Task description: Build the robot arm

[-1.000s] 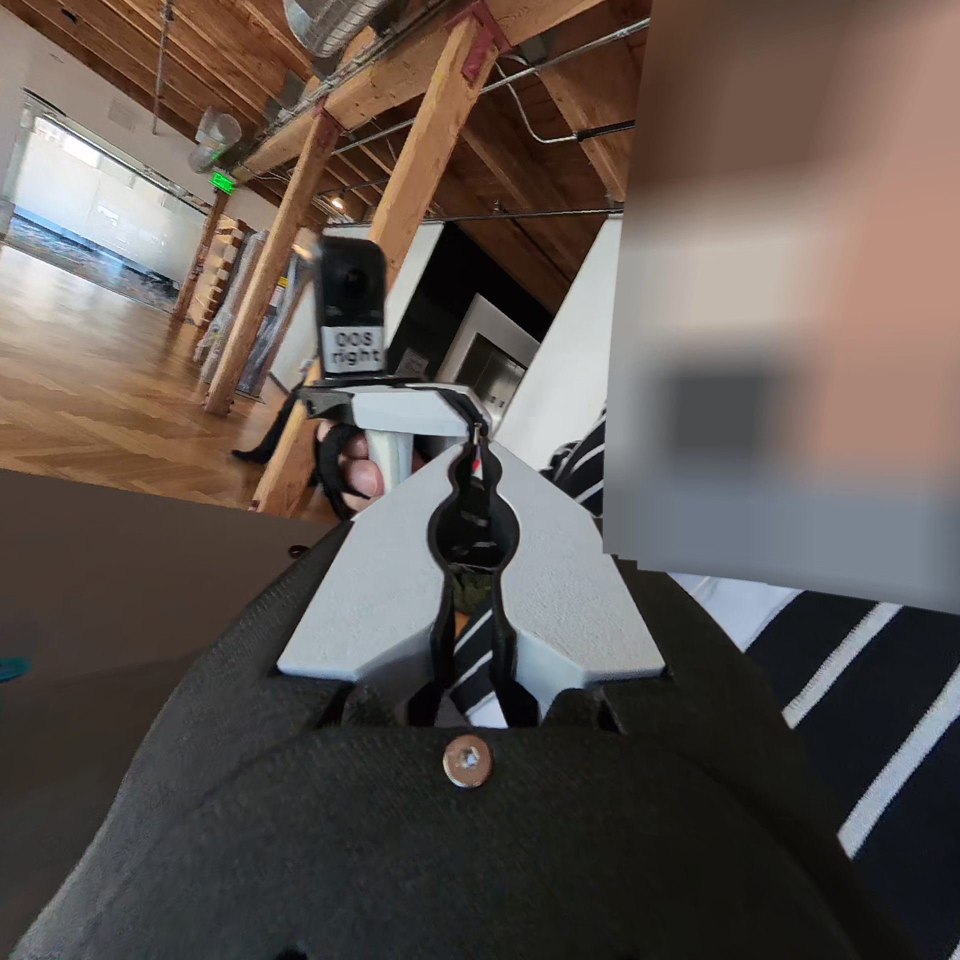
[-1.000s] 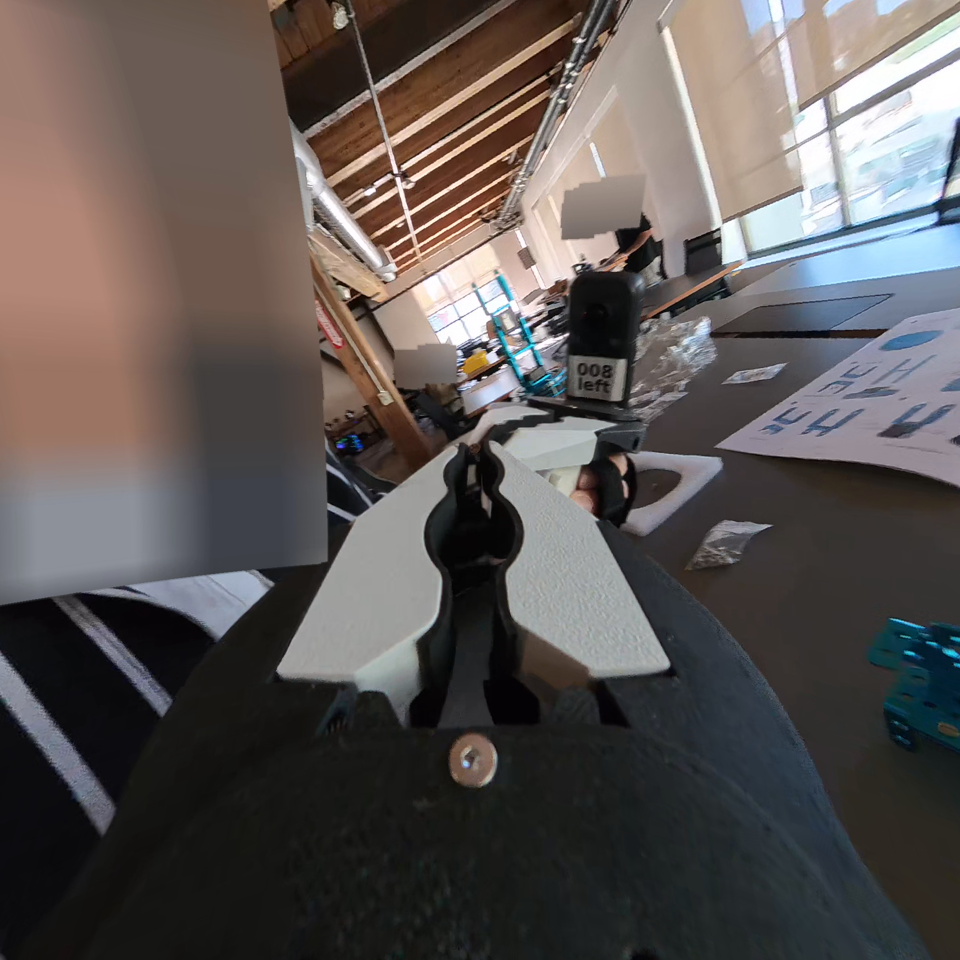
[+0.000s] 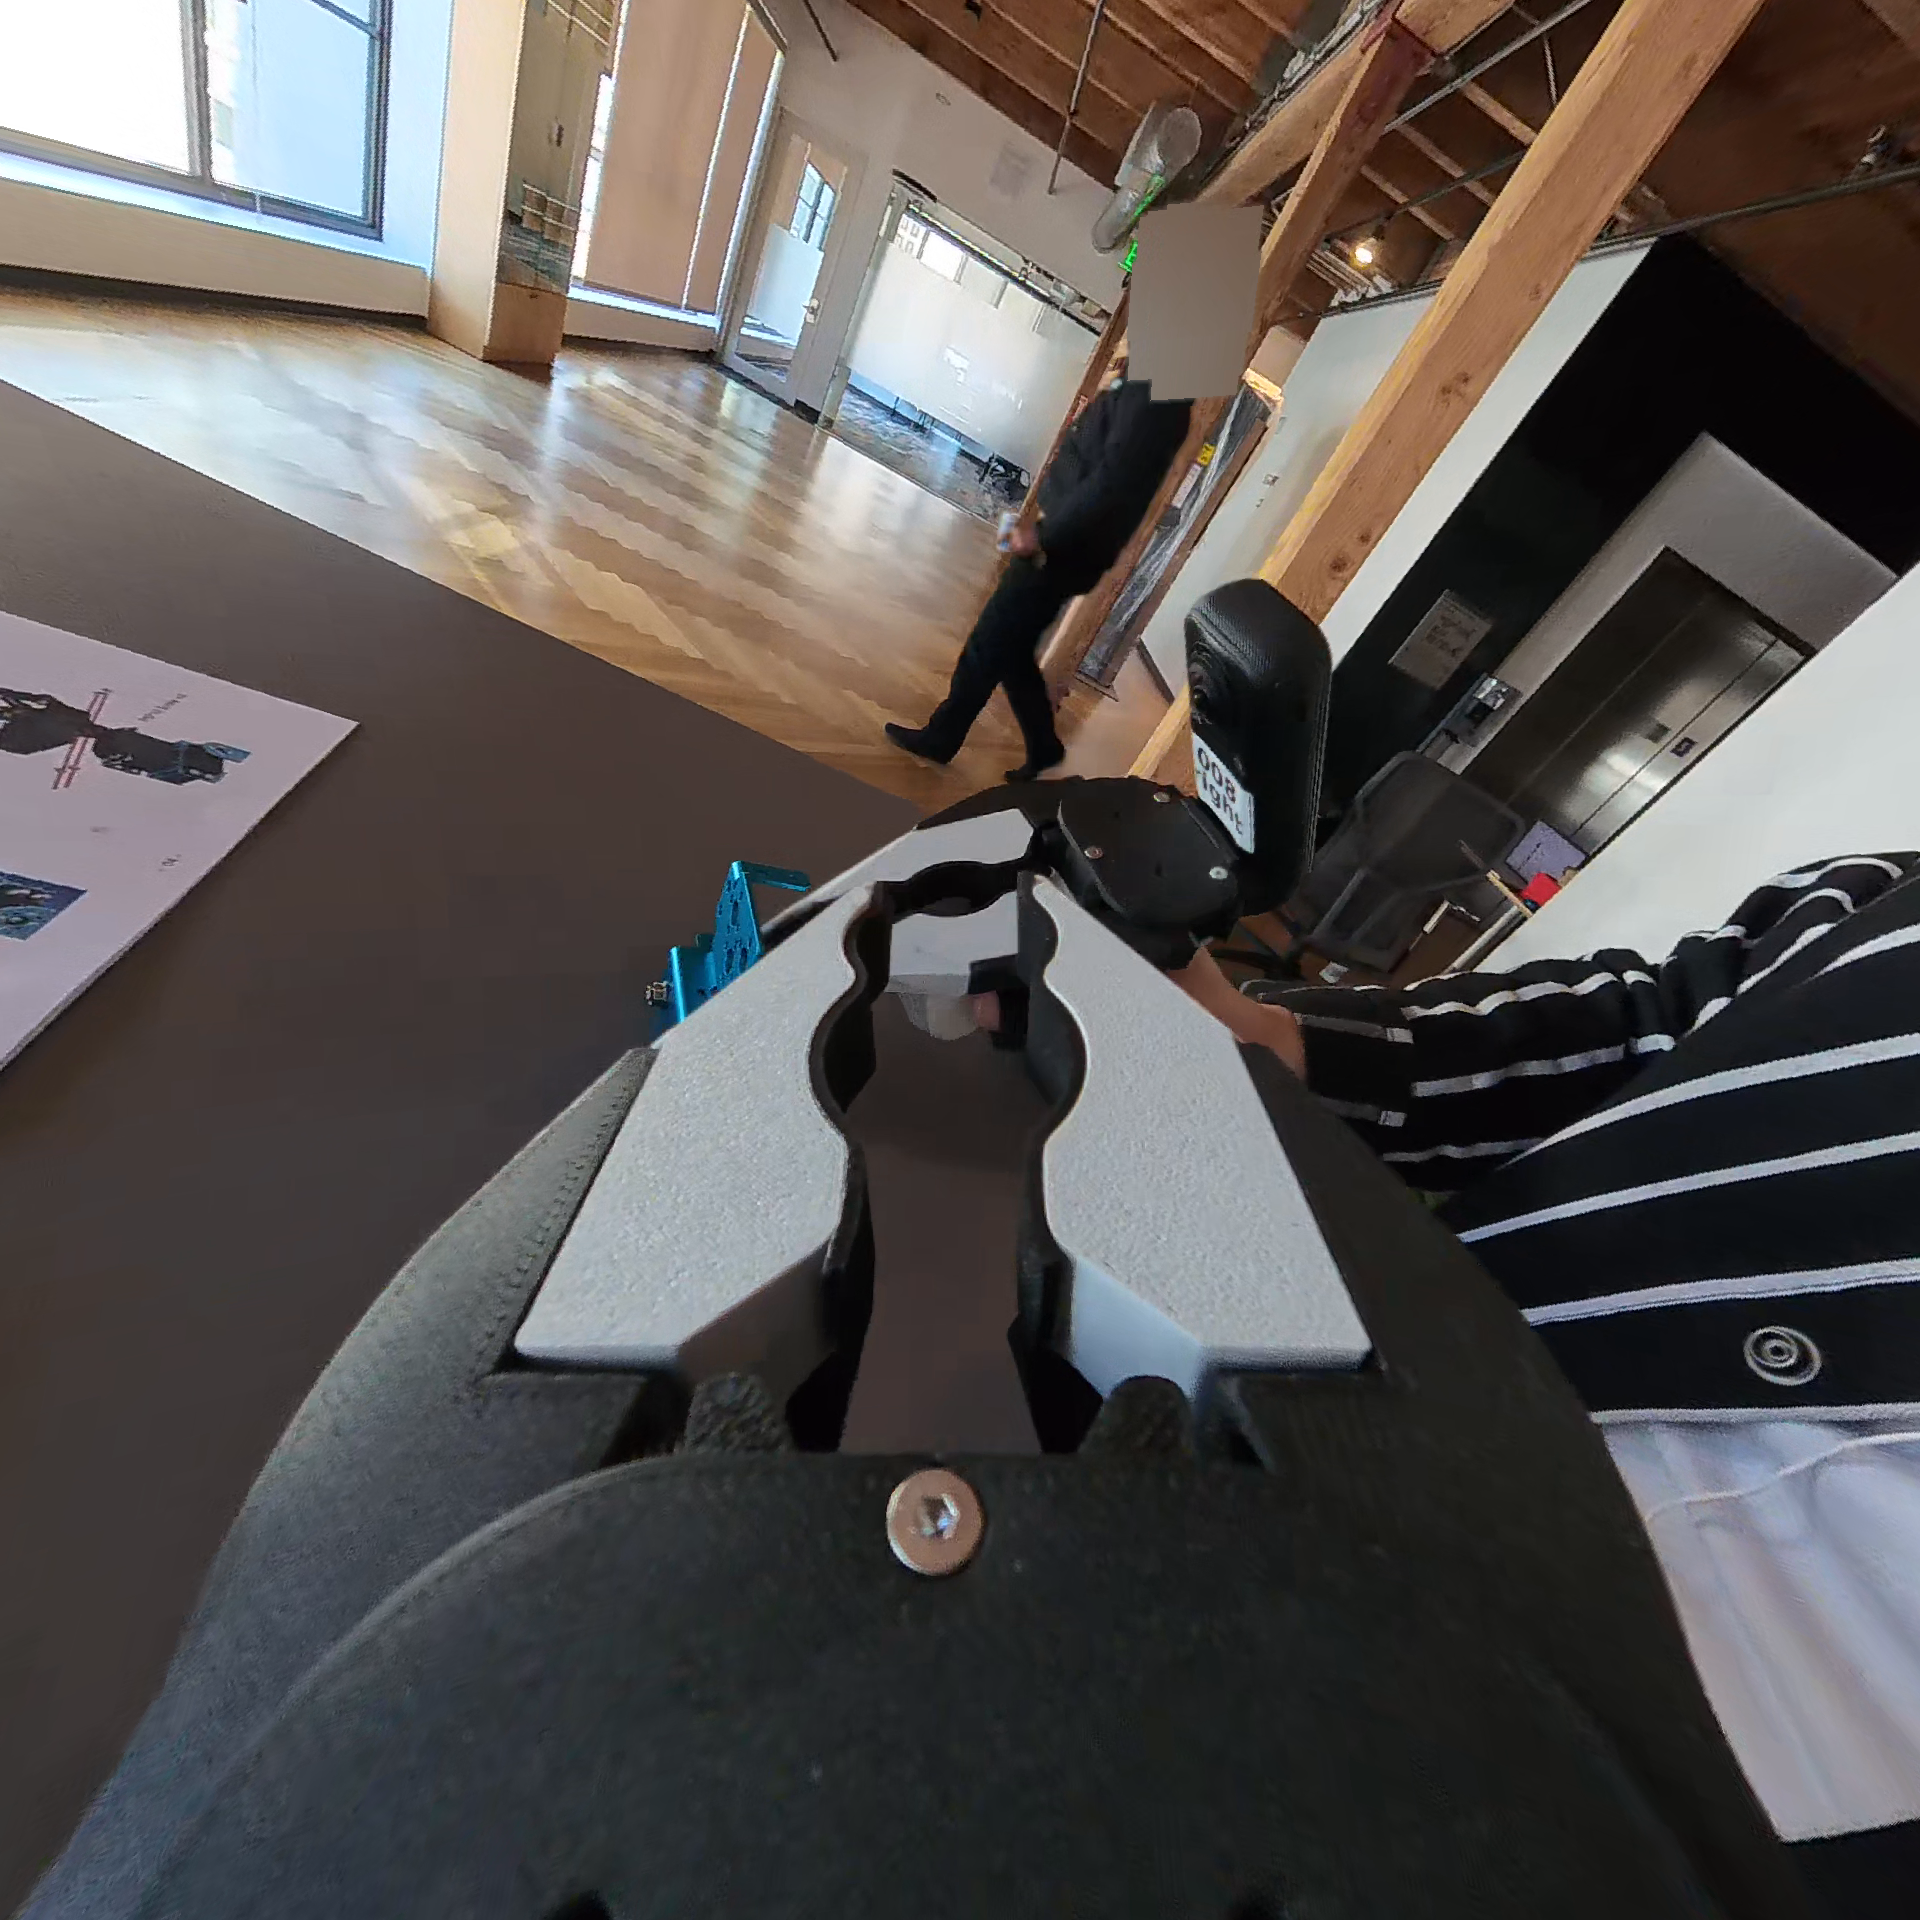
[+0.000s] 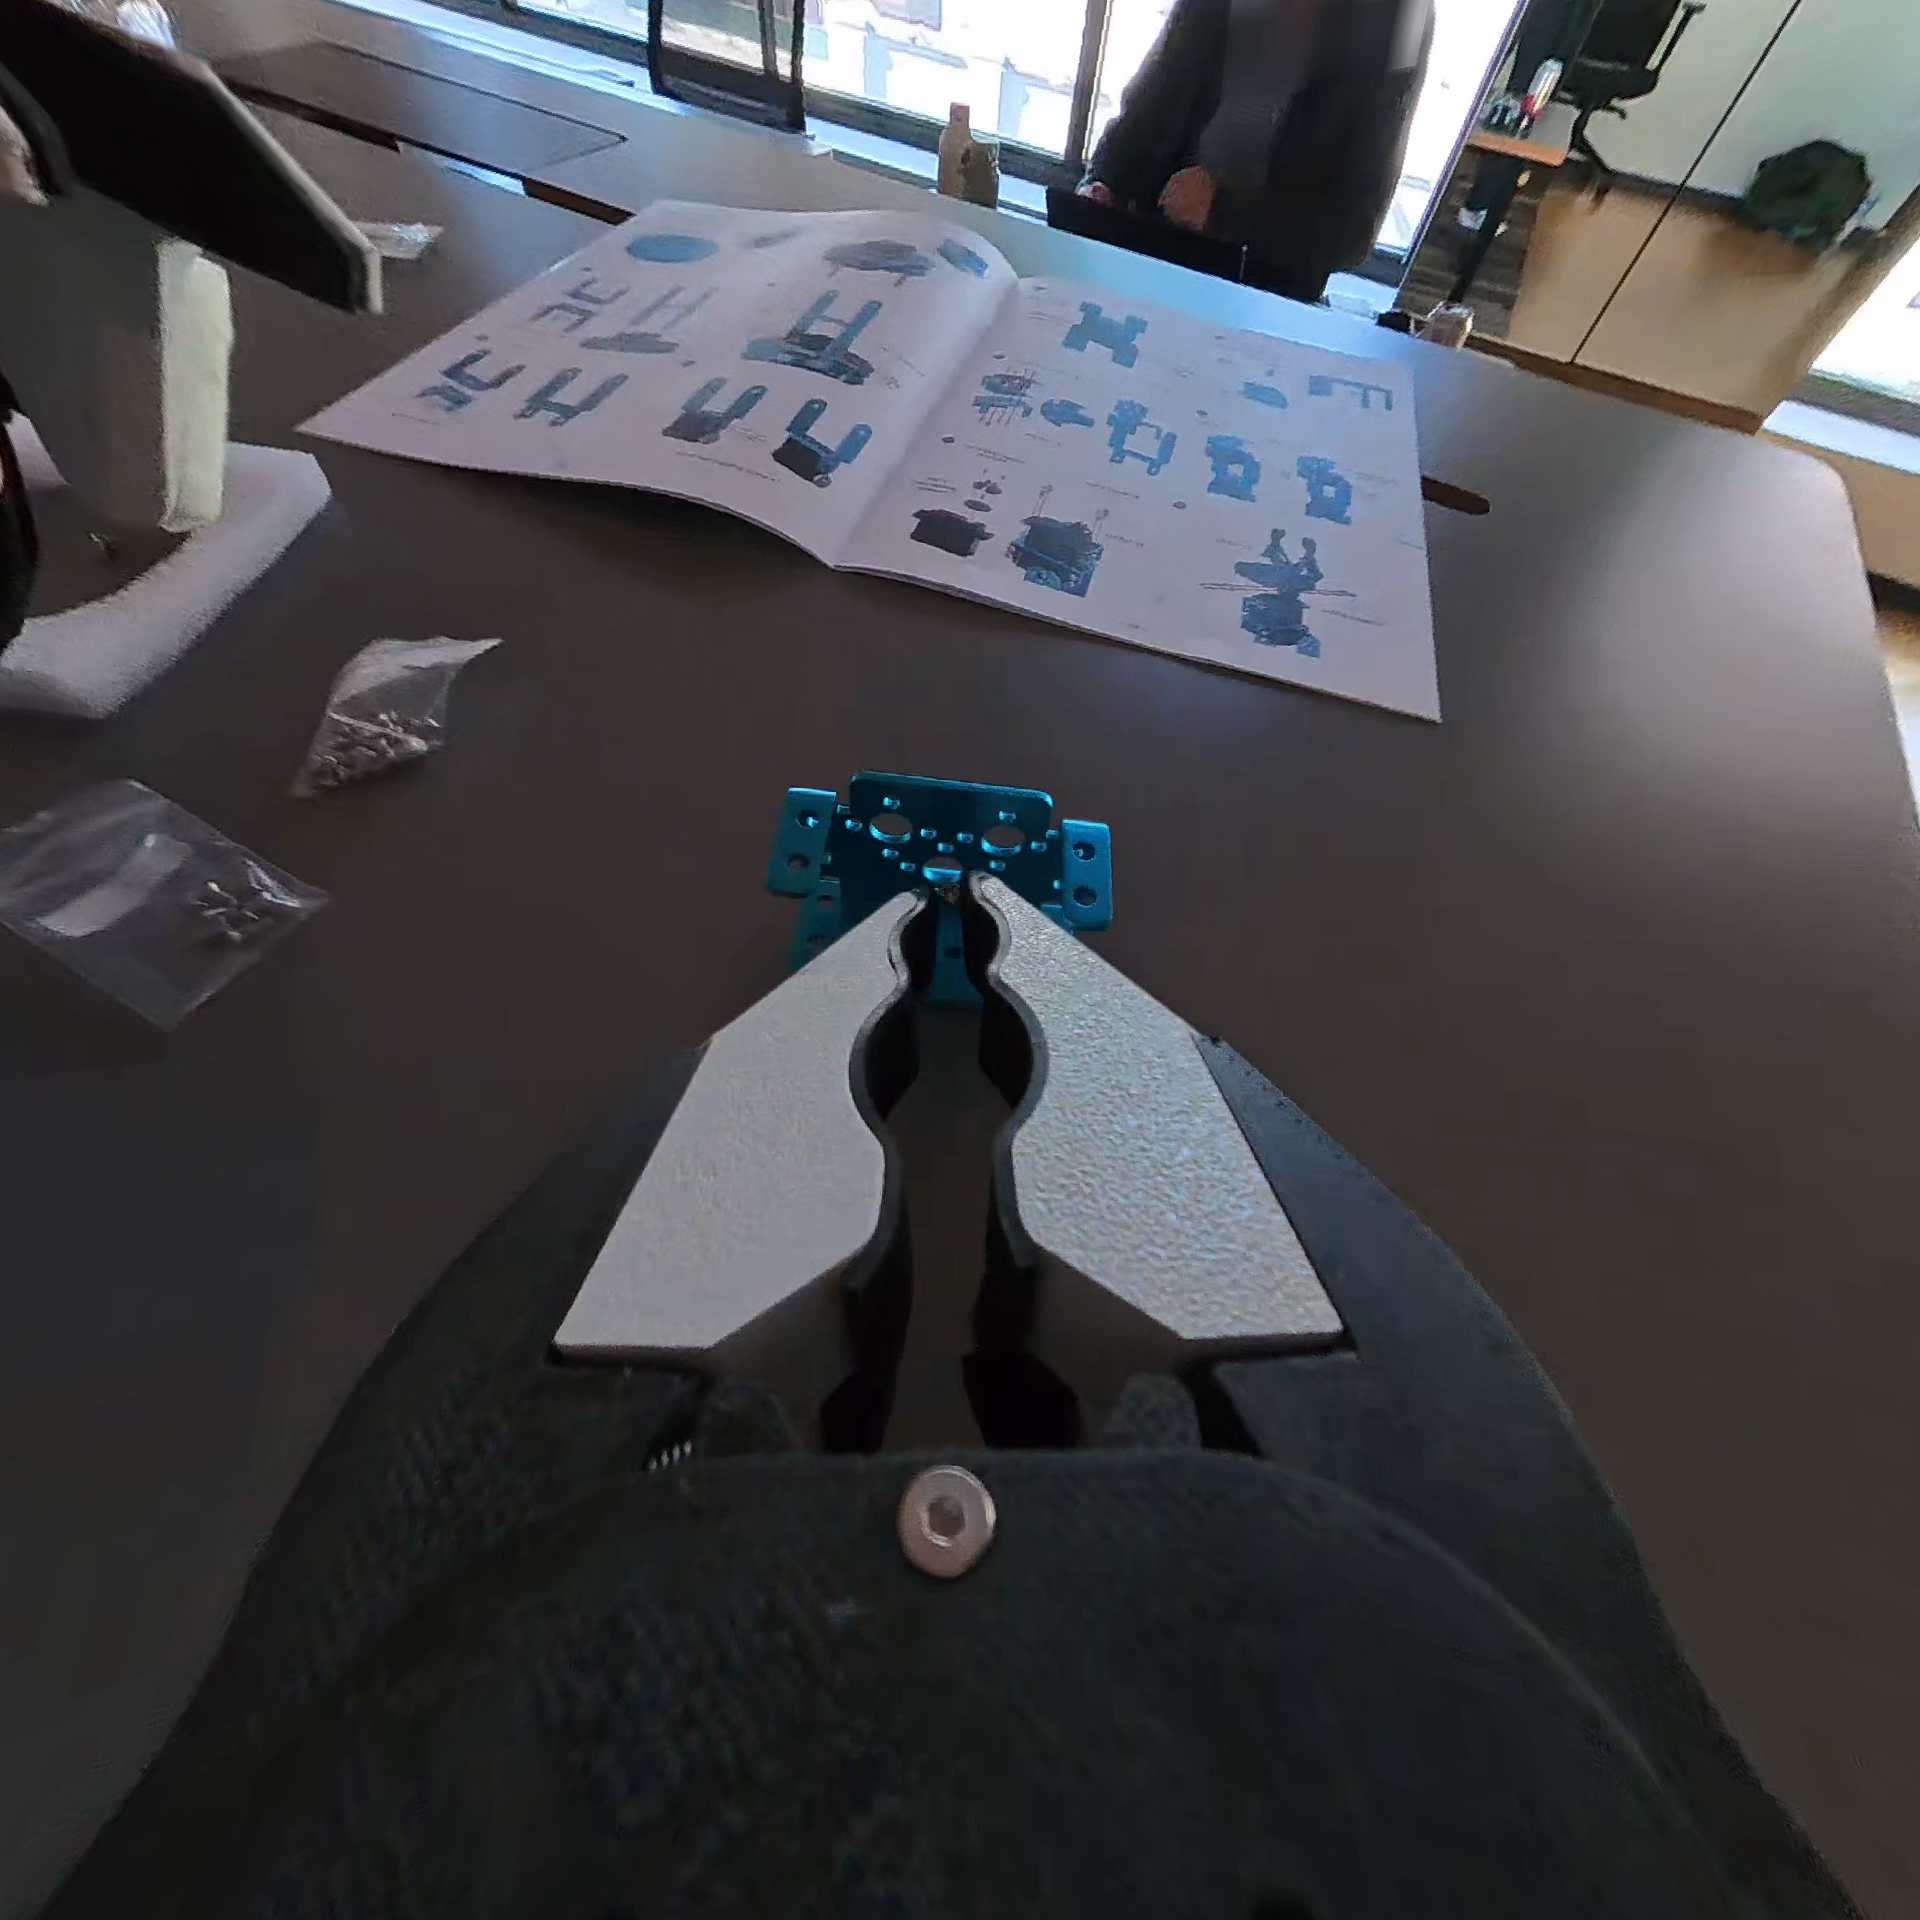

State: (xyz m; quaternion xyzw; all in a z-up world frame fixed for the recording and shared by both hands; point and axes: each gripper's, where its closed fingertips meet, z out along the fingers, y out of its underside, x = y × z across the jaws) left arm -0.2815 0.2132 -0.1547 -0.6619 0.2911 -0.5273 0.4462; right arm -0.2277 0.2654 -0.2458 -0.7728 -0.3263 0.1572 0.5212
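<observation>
Right gripper (image 4: pixel 943 891) pinching a small screw at the blue bracket (image 4: pixel 940 844); only the left wrist view showing left gripper (image 3: pixel 951 902) gaping wide, empty

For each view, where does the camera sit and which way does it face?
Left wrist view: on the left hand-held gripper, open, facing the right hand-held gripper and striped sleeve.
Right wrist view: on the right hand-held gripper, fingertips at the blue bracket, facing the open booklet.
Shared: bracket, booklet, dark table.
</observation>
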